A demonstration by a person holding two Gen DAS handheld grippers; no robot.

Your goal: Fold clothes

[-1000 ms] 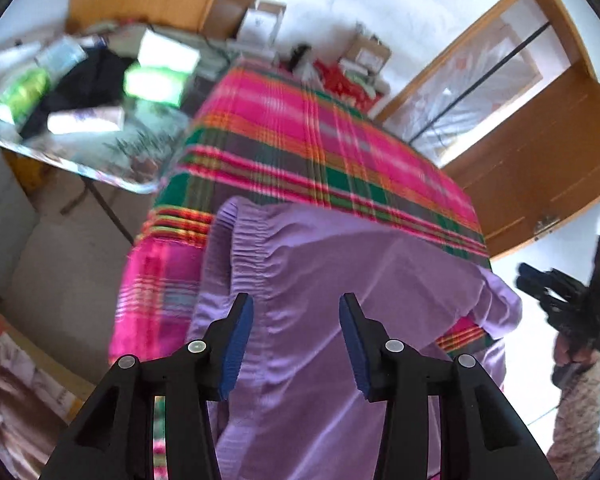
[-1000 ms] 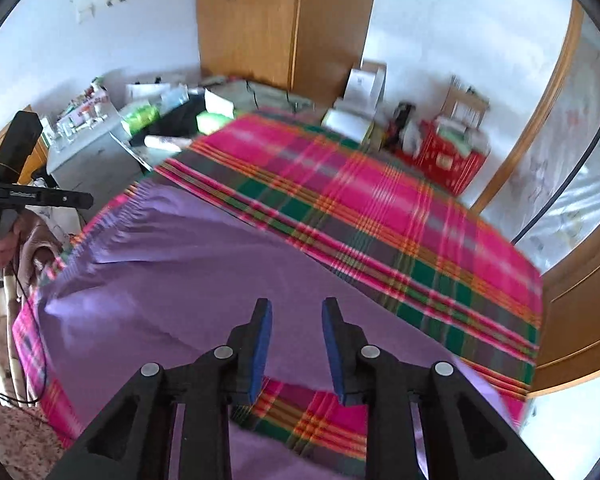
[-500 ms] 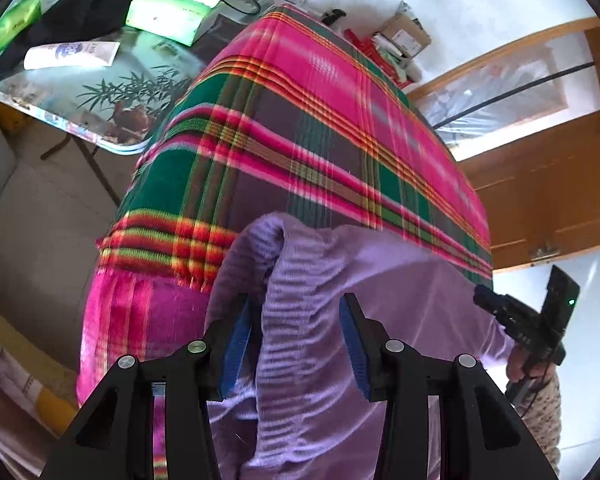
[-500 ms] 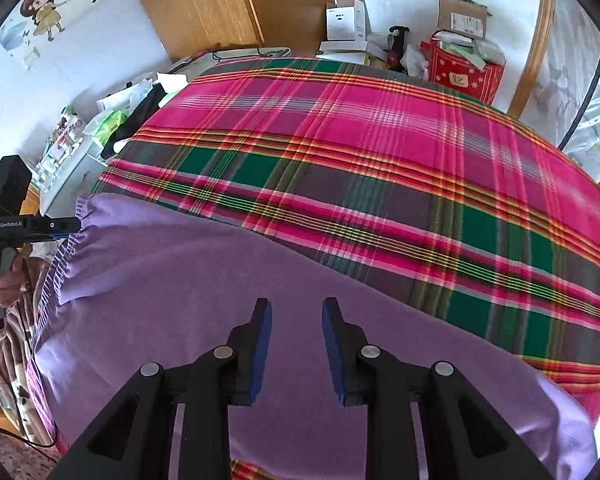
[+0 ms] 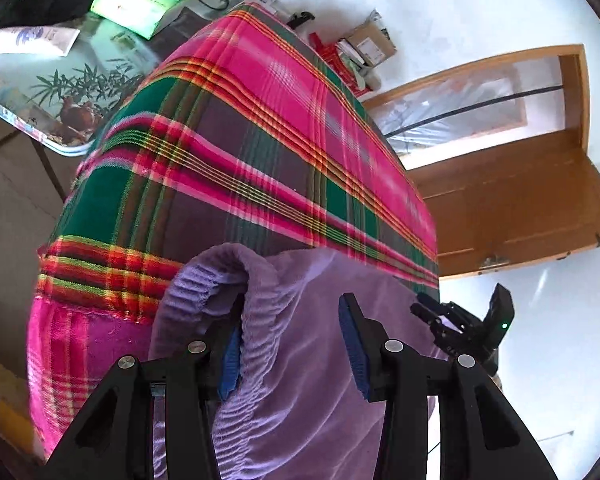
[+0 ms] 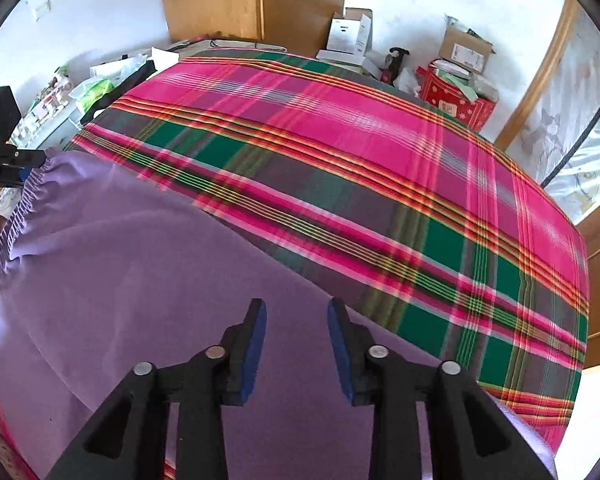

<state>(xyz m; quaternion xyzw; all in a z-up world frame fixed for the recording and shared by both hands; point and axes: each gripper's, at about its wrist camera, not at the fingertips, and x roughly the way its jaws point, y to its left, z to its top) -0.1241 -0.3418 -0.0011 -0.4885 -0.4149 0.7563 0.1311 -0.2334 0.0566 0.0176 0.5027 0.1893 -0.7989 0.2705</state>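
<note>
The purple garment (image 6: pixel 148 280) lies spread on the near part of a bed covered by a plaid blanket (image 6: pixel 380 184). The left gripper (image 5: pixel 290 344) has its jaws wide apart; the gathered elastic waistband (image 5: pixel 256 320) stands up between them, beside the left pad, and is not pinched. The right gripper (image 6: pixel 296 344) has just been opening its jaws; they stand half apart over flat purple cloth and hold nothing.
</note>
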